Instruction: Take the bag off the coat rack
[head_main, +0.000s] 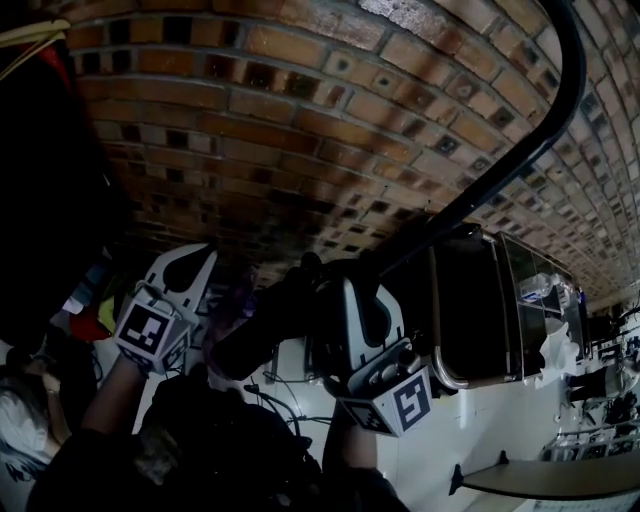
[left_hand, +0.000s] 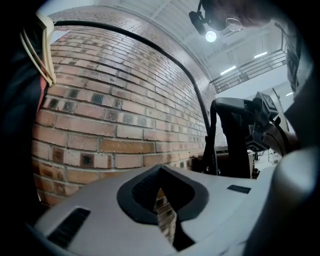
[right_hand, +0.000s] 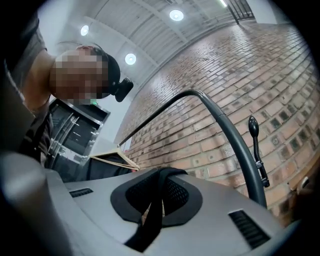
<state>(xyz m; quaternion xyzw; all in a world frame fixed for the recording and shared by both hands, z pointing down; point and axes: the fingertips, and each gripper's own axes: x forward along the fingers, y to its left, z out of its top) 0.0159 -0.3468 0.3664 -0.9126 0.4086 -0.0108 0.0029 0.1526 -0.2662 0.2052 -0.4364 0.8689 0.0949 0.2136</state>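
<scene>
The coat rack's black curved rail (head_main: 520, 150) runs along the brick wall and also shows in the right gripper view (right_hand: 225, 125). My right gripper (right_hand: 160, 172) is shut on the bag's black strap (right_hand: 150, 220), which passes up between the pads and over the jaw tips. In the head view the right gripper (head_main: 355, 270) sits just under the rail's lower end. The dark bag (head_main: 250, 335) hangs beside and below it, hard to make out in the dim light. My left gripper (head_main: 190, 262) is to its left, pointing at the bricks, shut (left_hand: 162, 175) with nothing in it.
The brick wall (head_main: 300, 130) is close ahead. A pale wooden hanger (left_hand: 42, 50) with dark clothing hangs at the left and also appears in the right gripper view (right_hand: 112, 157). A black peg (right_hand: 254, 130) stands on the rack's post. A glass-fronted cabinet (head_main: 480, 300) stands to the right.
</scene>
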